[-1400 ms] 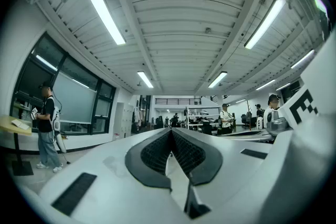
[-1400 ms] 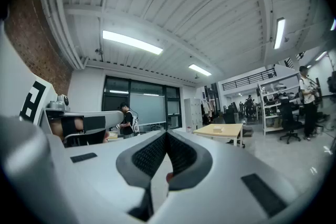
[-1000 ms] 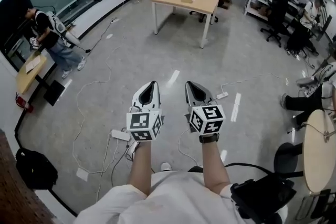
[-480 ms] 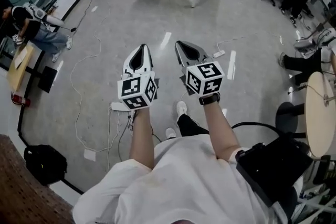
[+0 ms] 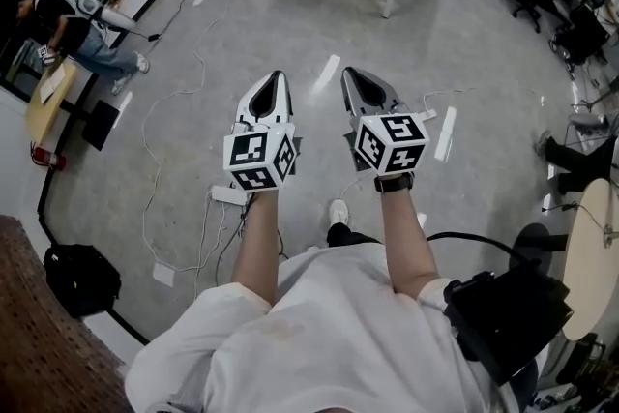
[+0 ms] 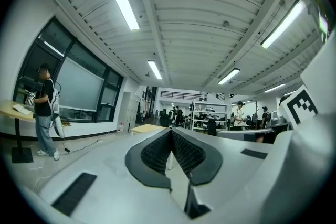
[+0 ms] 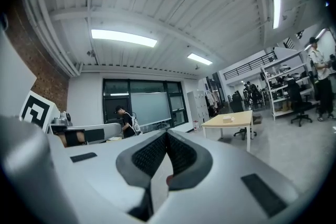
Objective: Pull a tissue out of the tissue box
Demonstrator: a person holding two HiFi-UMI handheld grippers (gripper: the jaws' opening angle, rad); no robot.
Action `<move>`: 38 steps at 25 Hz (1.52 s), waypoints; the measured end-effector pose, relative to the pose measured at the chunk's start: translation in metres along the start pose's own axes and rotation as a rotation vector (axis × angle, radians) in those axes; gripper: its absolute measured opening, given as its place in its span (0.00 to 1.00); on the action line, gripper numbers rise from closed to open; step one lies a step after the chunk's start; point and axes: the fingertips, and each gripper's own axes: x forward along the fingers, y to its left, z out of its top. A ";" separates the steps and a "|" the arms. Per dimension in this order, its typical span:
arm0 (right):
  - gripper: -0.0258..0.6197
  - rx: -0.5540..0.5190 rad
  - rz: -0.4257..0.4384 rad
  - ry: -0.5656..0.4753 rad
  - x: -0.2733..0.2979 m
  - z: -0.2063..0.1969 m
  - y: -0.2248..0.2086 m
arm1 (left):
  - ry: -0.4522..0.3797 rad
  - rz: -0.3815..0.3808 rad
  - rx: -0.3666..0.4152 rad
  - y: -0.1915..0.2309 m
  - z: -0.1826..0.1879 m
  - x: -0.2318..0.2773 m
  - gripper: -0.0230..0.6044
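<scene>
Right gripper view best shows the tissue box [image 7: 227,119] on the table [image 7: 239,124]; left gripper [image 5: 277,80], right gripper [image 5: 352,77] — jaws together, empty.

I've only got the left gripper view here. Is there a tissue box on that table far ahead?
Observer: Yes, the right gripper view shows a tissue box on the table.
Operator: And the other gripper, is it open?
Observer: No, the right gripper is shut, tips together.
Operator: Anything underfoot?
Observer: The head view shows a power strip on the floor, under the left gripper.
</scene>
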 end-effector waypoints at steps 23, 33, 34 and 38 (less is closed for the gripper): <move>0.04 -0.014 0.112 -0.039 0.147 0.029 -0.115 | -0.072 0.054 0.005 0.020 -0.010 0.193 0.02; 0.04 -0.050 -0.008 -0.004 0.245 0.028 -0.215 | -0.016 -0.088 -0.055 0.034 -0.043 0.352 0.02; 0.04 -0.055 -0.018 -0.002 0.260 0.032 -0.225 | -0.004 -0.102 -0.055 0.039 -0.046 0.369 0.02; 0.04 -0.089 -0.018 -0.017 0.324 0.057 -0.248 | 0.002 -0.153 -0.066 0.071 -0.036 0.435 0.02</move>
